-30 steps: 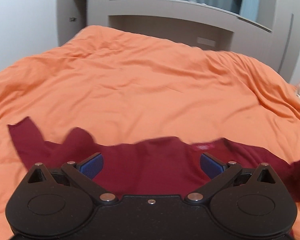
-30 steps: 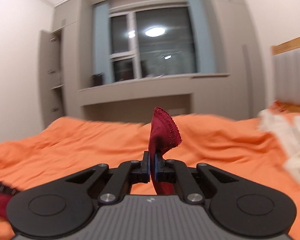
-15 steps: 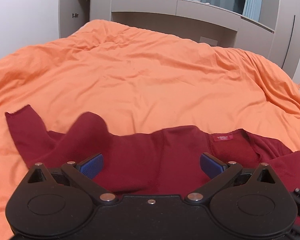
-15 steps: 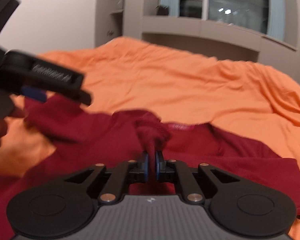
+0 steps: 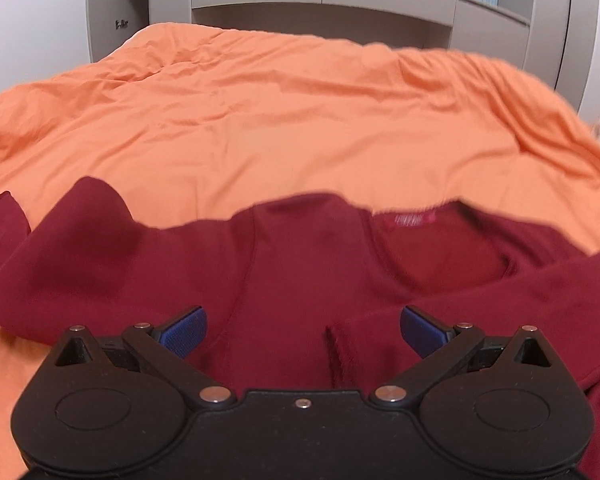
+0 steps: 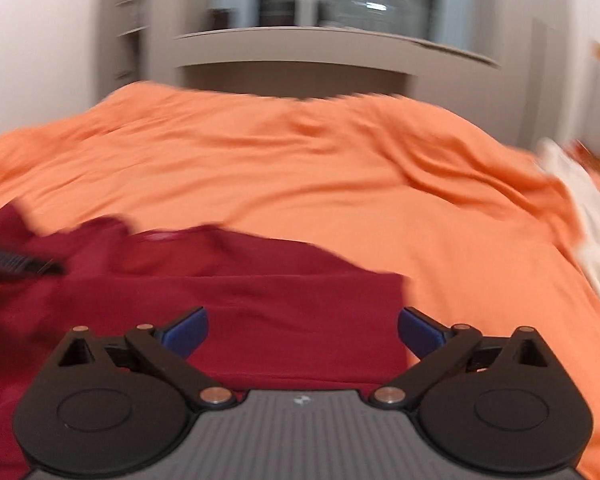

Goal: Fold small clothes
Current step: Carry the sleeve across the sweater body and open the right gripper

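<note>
Currently your right gripper (image 6: 302, 334) stands with its jaws wide apart; they have just been opening, and nothing is pinched between the blue pads (image 6: 188, 330). Dark red cloth lies below the gap, not in it. Your left gripper (image 5: 302, 332) is likewise spread, pads clear of fabric, hovering over the middle of the garment.

Object: the maroon sweater (image 5: 300, 264) lies on the orange bedspread (image 5: 300, 120), close to the near edge, neck label (image 5: 414, 220) toward the far side. The right-side sleeve (image 5: 480, 304) is laid across the chest, its cuff (image 5: 338, 354) ending just ahead of the left gripper. That placement reads as the reason for the open right jaws: sleeve brought inward, then let go so it rests flat.

The other sleeve (image 5: 60, 248) is bunched out to the left, with one end (image 5: 2, 224) poking out beyond it, not yet folded in. Judgement: your left gripper is low over the body likely to take that sleeve next or to steady the cloth; which one cannot be told.

The right view is blurred, so fine edges are unreliable. White bedding (image 6: 580, 200) sits at the far right, well apart from the work
</note>
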{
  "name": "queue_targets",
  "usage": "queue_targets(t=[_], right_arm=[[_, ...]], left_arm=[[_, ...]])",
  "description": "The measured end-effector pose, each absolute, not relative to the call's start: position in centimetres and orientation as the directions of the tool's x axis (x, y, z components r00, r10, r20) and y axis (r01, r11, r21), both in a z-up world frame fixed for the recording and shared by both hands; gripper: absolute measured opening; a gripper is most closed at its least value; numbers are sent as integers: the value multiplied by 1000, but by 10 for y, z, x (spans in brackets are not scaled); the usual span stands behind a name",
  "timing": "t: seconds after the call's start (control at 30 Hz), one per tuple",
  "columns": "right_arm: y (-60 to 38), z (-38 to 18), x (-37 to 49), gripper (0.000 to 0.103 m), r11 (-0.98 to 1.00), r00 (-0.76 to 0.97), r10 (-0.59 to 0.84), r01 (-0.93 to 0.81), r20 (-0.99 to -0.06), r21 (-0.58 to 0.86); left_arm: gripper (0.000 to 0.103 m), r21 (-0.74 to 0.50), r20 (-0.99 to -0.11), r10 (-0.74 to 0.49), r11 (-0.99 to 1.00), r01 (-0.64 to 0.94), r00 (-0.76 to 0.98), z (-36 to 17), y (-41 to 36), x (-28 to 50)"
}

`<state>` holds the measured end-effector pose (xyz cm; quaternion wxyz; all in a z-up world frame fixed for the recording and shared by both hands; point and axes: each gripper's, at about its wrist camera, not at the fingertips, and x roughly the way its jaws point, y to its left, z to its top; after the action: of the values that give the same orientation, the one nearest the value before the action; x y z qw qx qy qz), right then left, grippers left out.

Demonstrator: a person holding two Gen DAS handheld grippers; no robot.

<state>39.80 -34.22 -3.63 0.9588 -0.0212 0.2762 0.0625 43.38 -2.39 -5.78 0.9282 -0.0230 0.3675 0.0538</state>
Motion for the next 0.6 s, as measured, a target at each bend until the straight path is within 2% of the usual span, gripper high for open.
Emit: queue_targets(t=[0.07, 0.13, 0.2, 0.27, 0.3, 0.33, 0.5, 0.57, 0.6], right_arm=[[-374, -49, 414, 101, 996, 824, 82, -46, -561, 77], [-402, -62, 429, 69, 983, 799, 91, 25, -594, 184], [-426, -76, 442, 58, 949, 770, 117, 100, -627, 300], [-447, -89, 446, 44, 891, 757, 200, 123, -622, 436], [-454, -93, 447, 19, 867, 755, 231, 126, -613, 482], [-458, -94, 446, 10, 860, 755, 234, 133, -612, 493], [-449, -82, 440, 6, 942, 775, 140, 88, -617, 323], [-439, -78, 437, 9, 966, 779, 110, 63, -618, 252], [-435, -75, 434, 19, 975, 781, 88, 59, -619, 213]], left_arm=[[103, 27, -702, 109, 992, -126, 704, -69, -25, 434], [103, 45, -728, 129, 989, -141, 674, -81, -23, 435], [103, 42, -756, 129, 988, -150, 641, -91, -19, 438], [103, 23, -759, 118, 988, -154, 640, -93, -16, 437], [103, 24, -759, 118, 988, -154, 641, -92, -15, 437], [103, 26, -758, 120, 988, -153, 642, -92, -15, 437], [103, 31, -756, 122, 988, -152, 643, -93, -16, 436], [103, 30, -755, 122, 988, -152, 644, -94, -16, 436], [103, 27, -755, 120, 988, -153, 645, -94, -15, 436]])
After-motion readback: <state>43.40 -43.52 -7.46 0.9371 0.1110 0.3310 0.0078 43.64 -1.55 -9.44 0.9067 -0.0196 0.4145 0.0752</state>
